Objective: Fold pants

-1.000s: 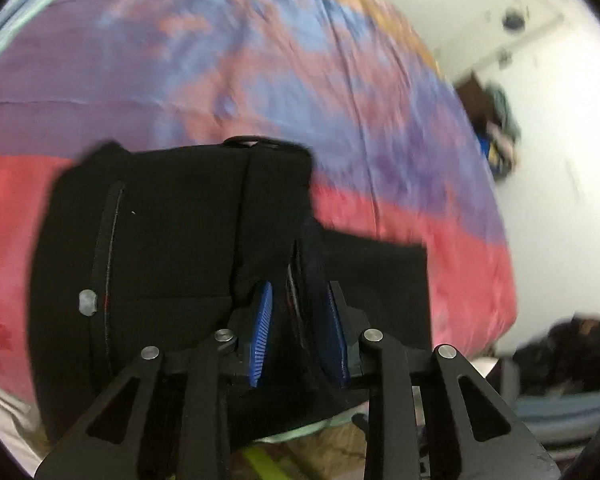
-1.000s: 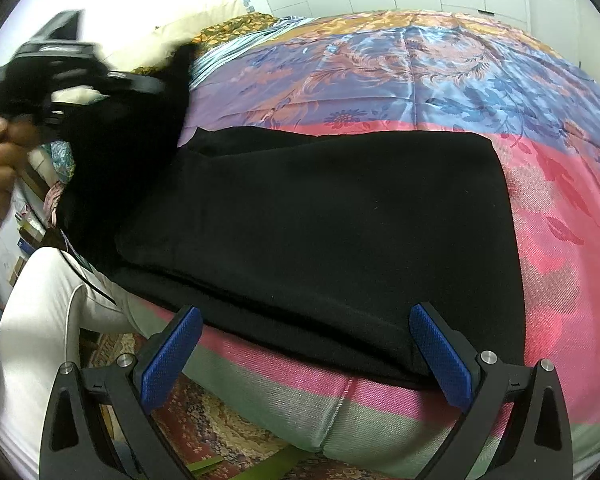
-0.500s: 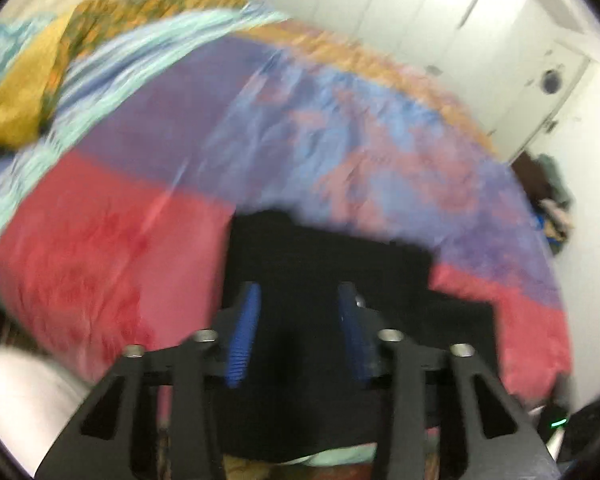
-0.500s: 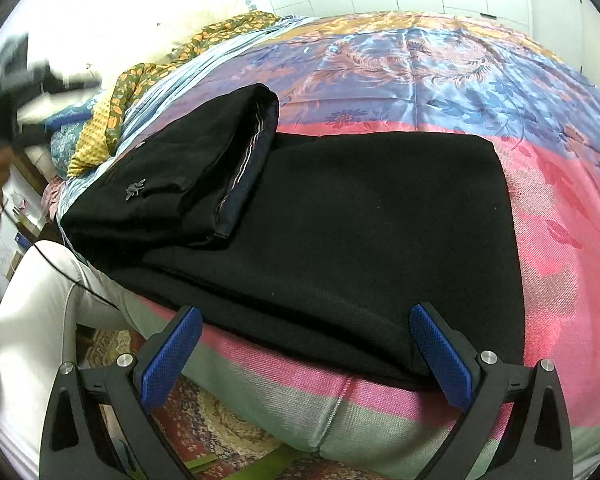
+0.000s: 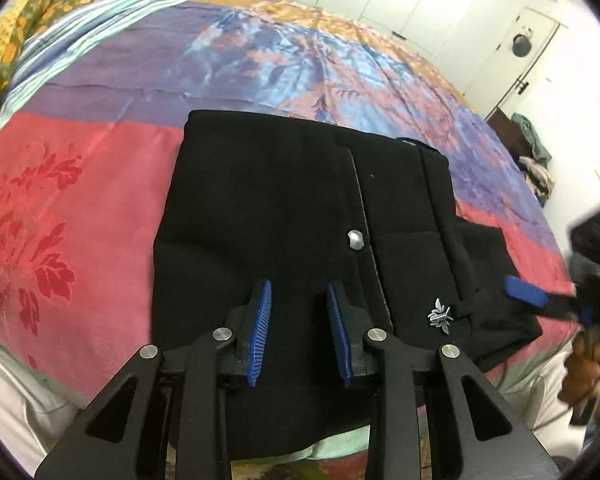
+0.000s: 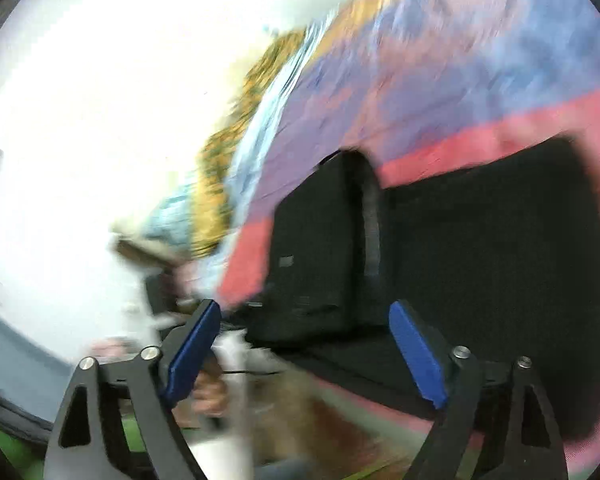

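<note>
The black pants (image 5: 284, 216) lie folded on the bed (image 5: 80, 200). Left claw (image 5: 298, 332) hovers narrowly parted, empty; right claw (image 6: 306, 354), at three o'clock, has just been closing, empty. Press the fold flat, keeping edges aligned.

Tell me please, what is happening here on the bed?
A person with a handheld gripper in each hand is folding black pants on a colourful bedspread. The waist part, with its silver button, already lies folded over the legs. The left gripper hovers open over the folded stack with nothing between its pads. The right gripper is open too, its jaws have just been closing, empty, near the edge of the pants; its view is blurred.
</note>
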